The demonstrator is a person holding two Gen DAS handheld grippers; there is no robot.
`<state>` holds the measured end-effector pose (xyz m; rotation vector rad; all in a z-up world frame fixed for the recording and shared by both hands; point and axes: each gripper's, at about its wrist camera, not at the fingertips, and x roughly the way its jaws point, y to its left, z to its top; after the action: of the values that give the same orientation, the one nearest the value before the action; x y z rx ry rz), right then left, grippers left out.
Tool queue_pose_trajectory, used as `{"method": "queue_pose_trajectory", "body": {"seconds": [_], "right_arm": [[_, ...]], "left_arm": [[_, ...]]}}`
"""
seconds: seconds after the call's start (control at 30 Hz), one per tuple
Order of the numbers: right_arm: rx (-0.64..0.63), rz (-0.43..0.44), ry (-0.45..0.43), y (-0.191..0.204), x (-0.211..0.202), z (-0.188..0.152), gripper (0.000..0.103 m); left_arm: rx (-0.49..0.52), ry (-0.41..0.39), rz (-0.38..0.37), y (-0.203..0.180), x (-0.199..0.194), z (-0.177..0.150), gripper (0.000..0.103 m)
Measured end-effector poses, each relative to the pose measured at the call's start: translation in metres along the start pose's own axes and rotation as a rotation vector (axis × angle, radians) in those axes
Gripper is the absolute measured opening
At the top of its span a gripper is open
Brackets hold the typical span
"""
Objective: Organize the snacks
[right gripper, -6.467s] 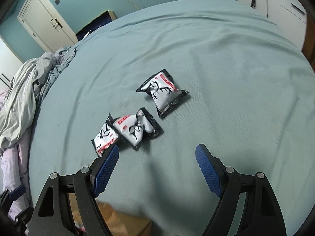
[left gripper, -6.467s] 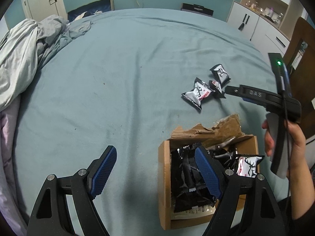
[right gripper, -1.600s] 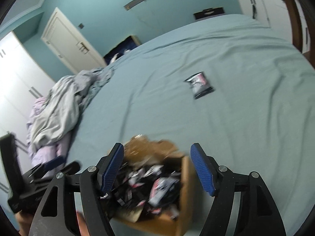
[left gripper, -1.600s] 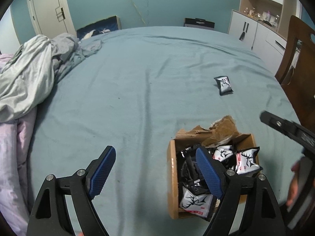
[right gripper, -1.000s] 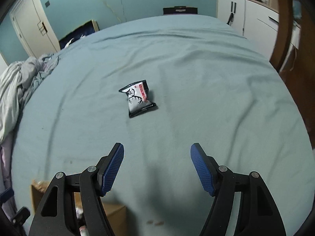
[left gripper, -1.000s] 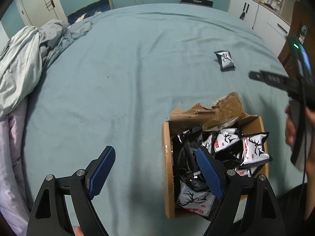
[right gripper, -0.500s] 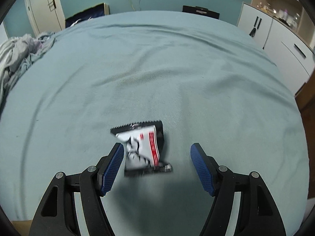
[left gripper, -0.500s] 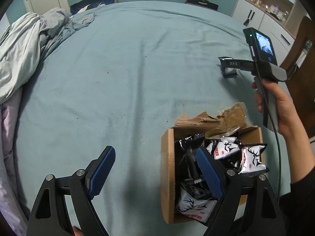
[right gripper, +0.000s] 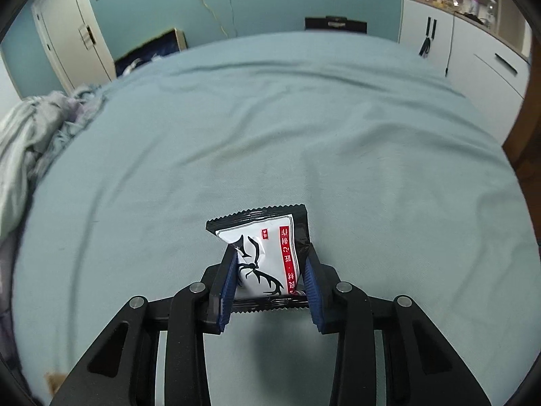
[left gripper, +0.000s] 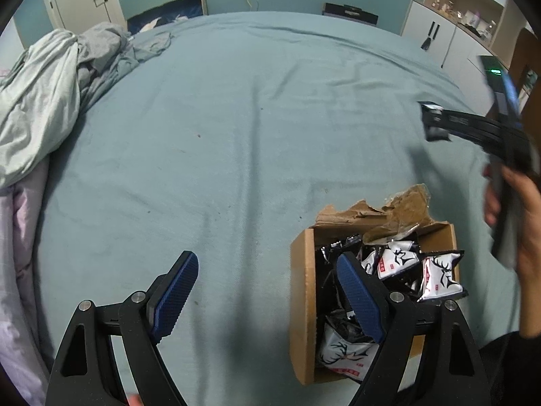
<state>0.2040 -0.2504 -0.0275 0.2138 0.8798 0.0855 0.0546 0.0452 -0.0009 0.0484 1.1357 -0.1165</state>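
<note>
Closing right gripper (right gripper: 270, 279) pinching snack packet (right gripper: 267, 253) sides; left gripper (left gripper: 267, 299) apart beside box (left gripper: 302, 291) edge.

— How is the light?

— Dim and even, with a cool blue-green tint. The left gripper (left gripper: 267, 279) throws a soft shadow on the bed (left gripper: 236, 128) under it, and there is a darker one below the snack packet (right gripper: 267, 253).

— Is it sharp?

— The middle is sharp. The right gripper (left gripper: 436, 125) and the hand (left gripper: 517, 216) are smeared by motion. The fisheye bends the bed's edges, and the corners are black.
</note>
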Motion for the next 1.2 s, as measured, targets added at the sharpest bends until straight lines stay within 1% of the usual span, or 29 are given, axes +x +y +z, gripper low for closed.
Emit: {"method": "queue_pose_trajectory", "body": {"seconds": [0.1,0.2,0.3,0.37,0.5,0.57,0.63,0.7,0.73,0.77,0.8,0.83,0.87,0.93,1.03,1.1,1.2], "right_arm": [[-0.013,0.067,-0.016,0.014,-0.035,-0.023,0.034],[-0.071,0.105,-0.03,0.038,-0.069,-0.05,0.034],[-0.109,0.143,-0.04,0.051,-0.095,-0.079,0.034],[-0.125,0.168,-0.034,0.056,-0.106,-0.098,0.034],[-0.175,0.161,-0.016,0.067,-0.116,-0.132,0.034],[-0.175,0.169,-0.009,0.068,-0.121,-0.138,0.034],[-0.163,0.181,0.005,0.064,-0.124,-0.138,0.034],[-0.155,0.199,0.011,0.065,-0.126,-0.138,0.035],[-0.145,0.21,0.009,0.062,-0.132,-0.132,0.035],[-0.13,0.221,0.008,0.057,-0.14,-0.129,0.035],[-0.105,0.235,0.012,0.055,-0.139,-0.13,0.035],[-0.084,0.236,0.015,0.045,-0.146,-0.131,0.039],[-0.059,0.229,0.019,0.042,-0.144,-0.133,0.042],[-0.026,0.211,0.015,0.037,-0.144,-0.135,0.067],[-0.015,0.171,-0.024,0.036,-0.152,-0.136,0.072],[-0.002,0.137,-0.043,0.03,-0.158,-0.134,0.077],[-0.01,0.106,-0.047,0.028,-0.161,-0.137,0.078]], "left_arm": [[0.014,-0.026,0.016,-0.002,-0.008,-0.004,0.086],[0.026,-0.057,0.022,-0.003,-0.016,-0.008,0.086],[0.037,-0.086,0.031,-0.005,-0.024,-0.013,0.085],[0.045,-0.103,0.038,-0.006,-0.027,-0.014,0.085],[0.07,-0.125,0.066,-0.01,-0.027,-0.016,0.086],[0.09,-0.124,0.097,-0.013,-0.023,-0.018,0.086],[0.106,-0.119,0.119,-0.016,-0.021,-0.02,0.086],[0.114,-0.112,0.124,-0.016,-0.018,-0.02,0.086],[0.11,-0.109,0.12,-0.015,-0.017,-0.02,0.086],[0.105,-0.104,0.112,-0.013,-0.017,-0.019,0.086],[0.101,-0.101,0.105,-0.011,-0.016,-0.019,0.086],[0.094,-0.096,0.095,-0.009,-0.016,-0.019,0.086],[0.091,-0.095,0.09,-0.007,-0.015,-0.018,0.086],[0.086,-0.104,0.08,-0.004,-0.017,-0.017,0.086],[0.086,-0.122,0.073,-0.002,-0.019,-0.017,0.09],[0.089,-0.128,0.06,-0.002,-0.02,-0.016,0.098],[0.103,-0.151,0.082,-0.004,-0.02,-0.016,0.101]]}}
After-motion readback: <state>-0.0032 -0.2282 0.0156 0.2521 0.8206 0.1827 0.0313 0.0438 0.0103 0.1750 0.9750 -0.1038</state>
